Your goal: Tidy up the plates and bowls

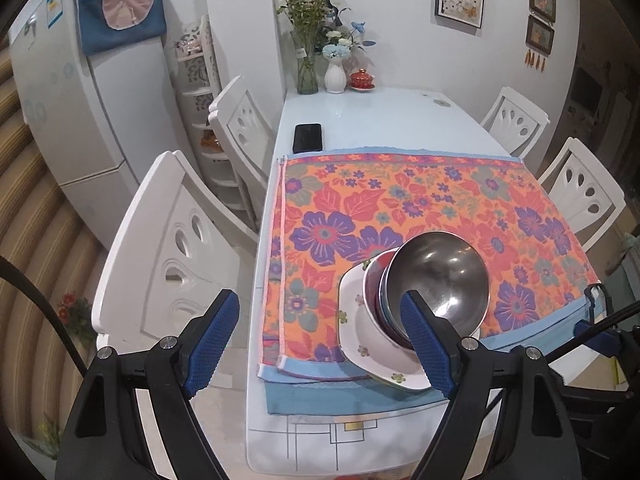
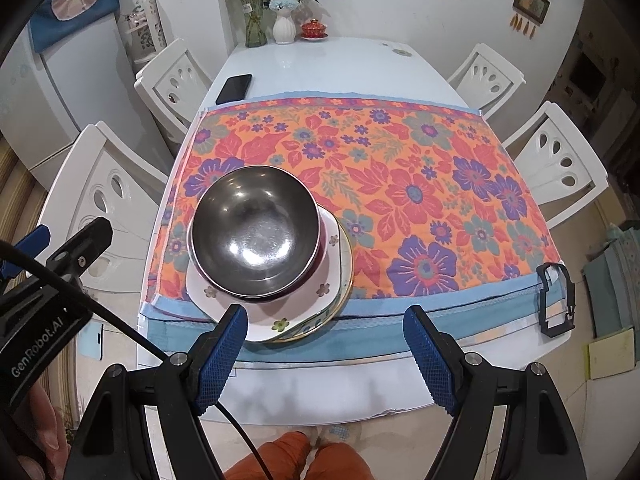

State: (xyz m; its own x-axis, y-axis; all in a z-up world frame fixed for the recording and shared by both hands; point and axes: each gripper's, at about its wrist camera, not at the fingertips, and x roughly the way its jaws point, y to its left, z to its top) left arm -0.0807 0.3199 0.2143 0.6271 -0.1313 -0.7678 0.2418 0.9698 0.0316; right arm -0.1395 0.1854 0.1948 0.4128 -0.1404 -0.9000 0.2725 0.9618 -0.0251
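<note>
On the left edge: we see two white wooden chairs pushed against the white glossy dining table, so little room remains on that side.
Left gripper: our left gripper hangs over the table's near left corner with its blue-padded fingers spread wide and nothing between them; its right finger overlaps the stack only in the picture.
Stack: a round stainless-steel bowl sits on top of nested bowls, on a white flower-printed plate, with a gold-rimmed plate under that, near the near left corner of the orange floral cloth, the plates jutting over the cloth's blue hem.
Open room: we find the cloth bare right of the stack, out to its right edge.
Right gripper: our right gripper hovers before the table's near edge, fingers apart, empty, just beside the plate rim.
Right edge: a black clip sits at the cloth's near right corner.
Only the left view: a dark red bowl rim shows under the steel one.
Only the right view: orange trouser legs below.
</note>
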